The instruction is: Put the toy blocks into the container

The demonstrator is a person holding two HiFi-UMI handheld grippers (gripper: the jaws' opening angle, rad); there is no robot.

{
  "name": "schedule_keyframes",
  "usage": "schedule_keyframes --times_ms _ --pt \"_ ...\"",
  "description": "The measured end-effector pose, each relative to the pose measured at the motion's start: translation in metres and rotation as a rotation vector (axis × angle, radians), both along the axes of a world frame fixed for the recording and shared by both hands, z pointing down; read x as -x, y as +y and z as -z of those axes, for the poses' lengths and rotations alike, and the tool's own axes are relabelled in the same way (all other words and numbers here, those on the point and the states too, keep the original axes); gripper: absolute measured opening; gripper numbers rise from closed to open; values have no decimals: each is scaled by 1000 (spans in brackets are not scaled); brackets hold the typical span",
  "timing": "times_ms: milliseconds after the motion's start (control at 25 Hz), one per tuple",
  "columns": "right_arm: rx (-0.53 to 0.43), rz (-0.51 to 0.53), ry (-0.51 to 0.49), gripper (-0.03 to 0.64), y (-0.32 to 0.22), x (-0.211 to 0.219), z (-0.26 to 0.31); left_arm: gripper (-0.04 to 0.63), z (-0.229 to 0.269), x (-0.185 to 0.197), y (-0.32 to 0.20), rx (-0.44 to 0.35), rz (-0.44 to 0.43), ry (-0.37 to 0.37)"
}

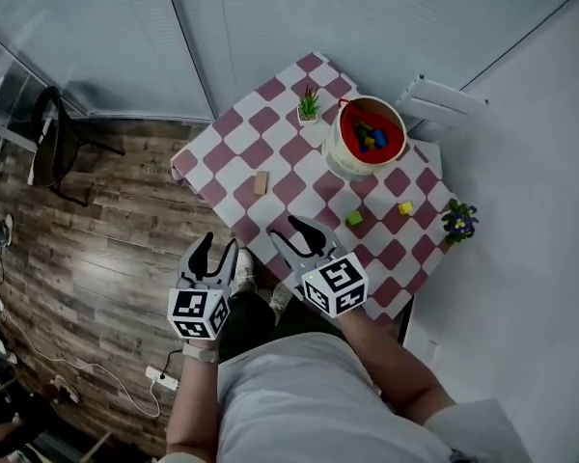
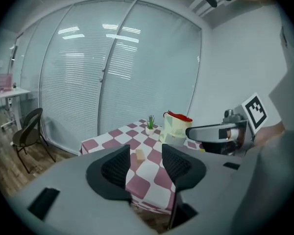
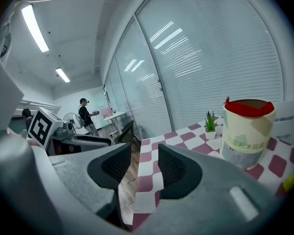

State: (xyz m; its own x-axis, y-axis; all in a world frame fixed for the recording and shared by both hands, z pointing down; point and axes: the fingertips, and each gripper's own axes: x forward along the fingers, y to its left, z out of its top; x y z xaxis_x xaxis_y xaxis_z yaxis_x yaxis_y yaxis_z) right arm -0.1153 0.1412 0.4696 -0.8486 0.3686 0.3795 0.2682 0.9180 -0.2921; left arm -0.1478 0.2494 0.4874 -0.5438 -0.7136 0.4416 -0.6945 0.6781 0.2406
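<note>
My left hand-held gripper (image 1: pixel 219 247) and right hand-held gripper (image 1: pixel 297 231) hover at the near edge of the tabletop (image 1: pixel 270 123). Both have jaws spread and empty, ready to reach, I judge. A wooden block (image 1: pixel 261 182), a green block (image 1: pixel 354 218) and a yellow block (image 1: pixel 404 207) lie loose. The container (image 1: pixel 340 159) beyond them holds several blocks. The green one lies closest to my right.

Matt checked tablecloth (image 1: pixel 270 148); glossy wood-plank floor (image 1: pixel 96 249).
</note>
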Motion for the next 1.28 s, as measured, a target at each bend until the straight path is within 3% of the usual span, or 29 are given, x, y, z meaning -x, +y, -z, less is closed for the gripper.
schedule_keyframes --times_ms 440,720,1120,1280 --pt "-18 -208 119 176 -73 31 -34 181 -80 61 -67 113 -86 96" --pt "-16 -335 182 176 -115 29 -55 192 -125 78 -99 190 -119 129" --pt "-16 -428 253 176 -140 12 -82 199 -168 94 -117 352 -113 128" --pt "-18 -454 263 176 -143 6 -82 199 -176 97 -116 370 -116 140"
